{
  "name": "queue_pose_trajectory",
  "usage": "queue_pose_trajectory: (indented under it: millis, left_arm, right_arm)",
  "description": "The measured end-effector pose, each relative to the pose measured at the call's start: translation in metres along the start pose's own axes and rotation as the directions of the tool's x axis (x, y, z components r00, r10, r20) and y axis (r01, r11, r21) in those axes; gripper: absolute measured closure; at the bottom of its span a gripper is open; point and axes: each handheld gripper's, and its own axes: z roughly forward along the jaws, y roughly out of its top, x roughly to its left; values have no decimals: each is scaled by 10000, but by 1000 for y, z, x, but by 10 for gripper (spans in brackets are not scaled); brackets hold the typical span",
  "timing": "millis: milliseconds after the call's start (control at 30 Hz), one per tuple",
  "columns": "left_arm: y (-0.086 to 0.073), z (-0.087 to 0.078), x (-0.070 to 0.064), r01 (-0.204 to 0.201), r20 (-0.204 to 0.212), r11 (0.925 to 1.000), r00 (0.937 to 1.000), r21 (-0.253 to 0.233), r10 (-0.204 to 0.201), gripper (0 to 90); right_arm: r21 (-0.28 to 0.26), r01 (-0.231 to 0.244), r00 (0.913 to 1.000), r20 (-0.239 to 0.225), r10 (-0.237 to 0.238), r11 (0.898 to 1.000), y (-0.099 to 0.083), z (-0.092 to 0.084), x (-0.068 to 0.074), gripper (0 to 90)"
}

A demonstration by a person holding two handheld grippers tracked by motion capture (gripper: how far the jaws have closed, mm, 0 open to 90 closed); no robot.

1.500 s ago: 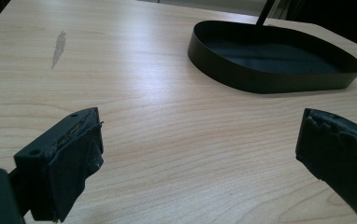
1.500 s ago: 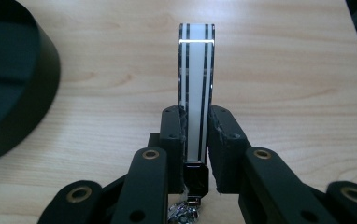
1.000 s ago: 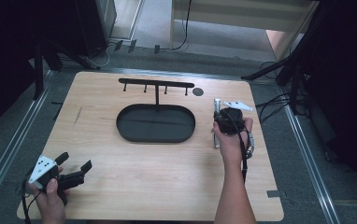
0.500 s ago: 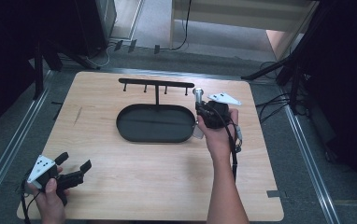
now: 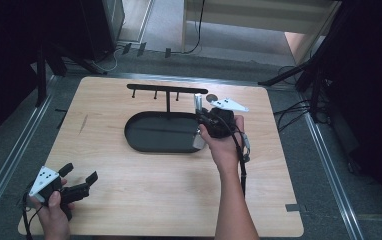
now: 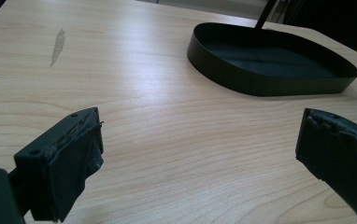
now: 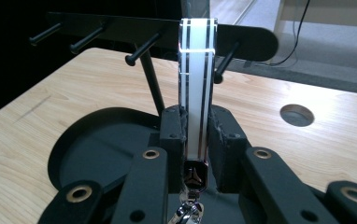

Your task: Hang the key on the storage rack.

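Note:
My right gripper (image 5: 202,118) (image 7: 196,126) is shut on a white strap with black stripes (image 7: 196,70) (image 5: 197,100). The strap stands upright between the jaws, and a metal clasp (image 7: 189,212) hangs below them. The strap's top sits just in front of the black peg rack (image 7: 120,28) (image 5: 166,89), near its right-hand pegs. The rack's post rises from a black oval tray (image 5: 144,142) (image 7: 97,135) (image 6: 242,79), and my right gripper hovers over the tray's right end. At the table's near left corner my left gripper (image 5: 80,173) (image 6: 200,149) is open with nothing between its pads.
A round hole (image 5: 212,98) (image 7: 297,115) is cut in the wooden tabletop (image 5: 144,200) just right of the rack. A dark smudge (image 6: 58,43) marks the wood on the left. Metal rails and cables run along the floor beside the table.
My right gripper has carried the strap left and away from the person, from beside the tray's right end up to the rack. The left gripper has stayed put.

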Motion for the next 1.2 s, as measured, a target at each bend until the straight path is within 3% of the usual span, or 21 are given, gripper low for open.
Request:
queue_pose_trajectory:
  millis: [300, 433, 633, 1200]
  left_arm:
    - [0, 0, 0, 32, 42, 10000, 10000, 3, -32, 10]
    - [0, 0, 1, 41, 49, 10000, 10000, 10, -41, 10]
    - [0, 0, 0, 42, 53, 10000, 10000, 29, -42, 10]
    - [0, 0, -1, -19, 42, 10000, 10000, 0, 19, 11]
  right_arm:
    - [162, -277, 9993, -242, 281, 9995, -2, 12, -4, 775]
    - [97, -431, 9972, -602, 436, 9990, -4, 17, -7, 775]
    - [-103, -732, 9948, -718, 722, 9973, -7, 17, -15, 775]
    - [-423, -784, 9952, -621, 757, 9960, -11, 19, -20, 772]
